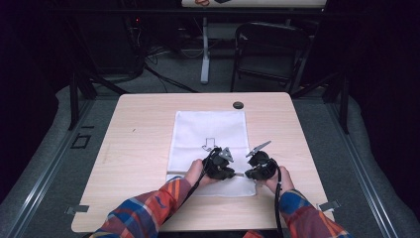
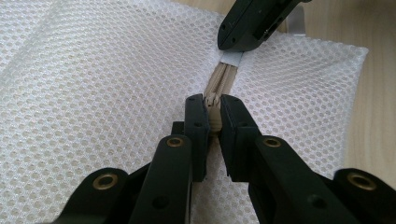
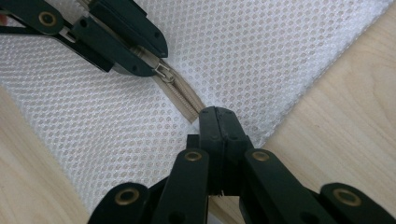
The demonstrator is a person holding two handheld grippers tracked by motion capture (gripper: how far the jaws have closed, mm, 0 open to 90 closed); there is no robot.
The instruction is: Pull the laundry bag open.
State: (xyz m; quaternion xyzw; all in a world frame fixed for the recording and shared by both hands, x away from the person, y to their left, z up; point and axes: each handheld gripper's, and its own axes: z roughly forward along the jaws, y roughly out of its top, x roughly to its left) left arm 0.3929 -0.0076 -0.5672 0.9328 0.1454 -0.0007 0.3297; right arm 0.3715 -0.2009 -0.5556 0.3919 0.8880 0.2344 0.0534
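Note:
A white mesh bag [image 1: 208,130] lies flat on the table, its beige zipper [image 3: 180,95] running along the near edge. My left gripper [image 2: 213,105] is shut on the zipper slider [image 2: 213,100], its jaws pinching it from both sides. My right gripper [image 3: 217,114] is shut on the zipper's end tab [image 2: 231,58] at the bag's corner. In the high view the left gripper [image 1: 231,173] and the right gripper [image 1: 247,174] face each other, close together, over the bag's front edge. A short stretch of closed zipper lies between them.
The bag rests on a light wooden table [image 1: 138,139]. A small black round thing [image 1: 238,104] sits just beyond the bag's far edge. A dark chair [image 1: 270,49] and a table leg [image 1: 205,49] stand behind the table. An arrow mark [image 1: 209,144] shows on the bag.

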